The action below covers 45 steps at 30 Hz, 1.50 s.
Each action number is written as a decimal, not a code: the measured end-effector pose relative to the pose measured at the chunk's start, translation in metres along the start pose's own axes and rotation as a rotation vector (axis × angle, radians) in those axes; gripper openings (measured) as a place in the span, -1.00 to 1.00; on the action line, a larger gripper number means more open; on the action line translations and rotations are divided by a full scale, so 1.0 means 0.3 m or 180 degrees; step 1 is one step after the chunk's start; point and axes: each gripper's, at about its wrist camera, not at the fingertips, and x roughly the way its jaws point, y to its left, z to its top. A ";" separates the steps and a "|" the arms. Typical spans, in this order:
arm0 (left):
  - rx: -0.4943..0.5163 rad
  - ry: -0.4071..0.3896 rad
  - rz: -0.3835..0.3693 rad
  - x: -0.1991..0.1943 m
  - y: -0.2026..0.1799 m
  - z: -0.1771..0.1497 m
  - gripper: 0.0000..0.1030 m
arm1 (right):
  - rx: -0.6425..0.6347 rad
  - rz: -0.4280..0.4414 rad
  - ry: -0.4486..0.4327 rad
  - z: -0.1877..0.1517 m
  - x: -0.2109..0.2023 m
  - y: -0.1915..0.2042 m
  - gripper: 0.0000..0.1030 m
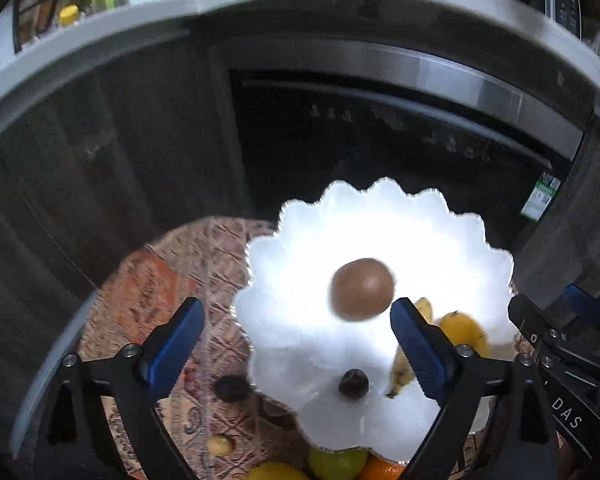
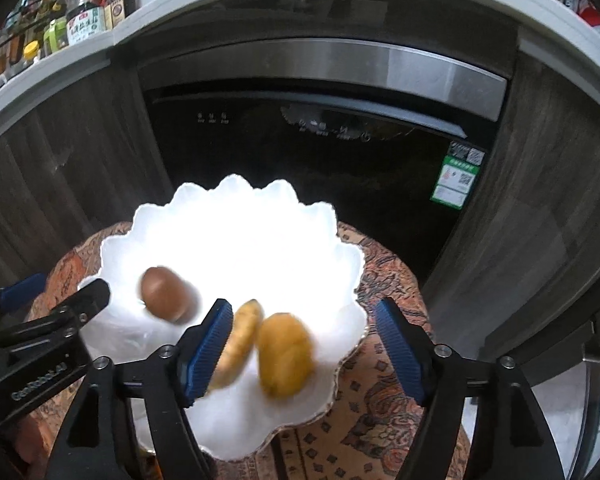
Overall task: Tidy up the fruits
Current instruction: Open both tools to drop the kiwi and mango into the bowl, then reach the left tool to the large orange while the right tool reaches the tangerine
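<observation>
Both grippers, left (image 1: 296,344) and right (image 2: 304,344), hang with jaws apart and empty over the scalloped white glass bowl (image 2: 204,216). The round brown fruit (image 1: 362,289) and blurred yellow fruit (image 2: 286,354) are inside; I'd lift clear gently, avoiding nudging them

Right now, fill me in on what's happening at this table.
A person is sorting fruit onto the white scalloped plate. Both tongs are open over it: the left tongs by the brown round fruit, the right tongs around the yellow fruit, pads not touching. More fruit, including a green one, waits on the patterned cloth.
</observation>
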 end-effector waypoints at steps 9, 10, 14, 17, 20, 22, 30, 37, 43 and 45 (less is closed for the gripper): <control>-0.0096 -0.0206 0.0023 -0.203 0.073 0.004 0.94 | -0.0023 0.0011 -0.0284 0.025 -0.210 0.039 0.61; -0.0106 -0.0233 0.0026 -0.232 0.083 0.000 0.94 | -0.0029 0.0014 -0.0314 0.025 -0.233 0.045 0.61; -0.0131 -0.0325 0.0056 -0.319 0.111 -0.019 0.94 | -0.0061 0.0029 -0.0419 0.018 -0.328 0.071 0.62; -0.0155 -0.0373 0.0077 -0.370 0.134 -0.035 0.95 | -0.0081 0.0053 -0.0467 -0.001 -0.384 0.091 0.62; -0.0180 -0.0391 0.0086 -0.415 0.153 -0.058 0.95 | -0.0090 0.0086 -0.0484 -0.021 -0.424 0.105 0.62; -0.0202 -0.0383 0.0081 -0.436 0.164 -0.078 0.95 | -0.0098 0.0100 -0.0495 -0.037 -0.445 0.114 0.62; -0.0227 -0.0346 0.0101 -0.475 0.191 -0.143 0.95 | -0.0135 0.0129 -0.0482 -0.102 -0.500 0.144 0.62; -0.0231 -0.0300 0.0108 -0.477 0.199 -0.193 0.95 | -0.0161 0.0124 -0.0445 -0.146 -0.510 0.152 0.62; -0.0227 -0.0234 0.0110 -0.464 0.207 -0.238 0.95 | -0.0180 0.0124 -0.0392 -0.179 -0.501 0.158 0.62; -0.0232 -0.0205 0.0110 -0.455 0.210 -0.251 0.95 | -0.0190 0.0116 -0.0367 -0.194 -0.494 0.160 0.62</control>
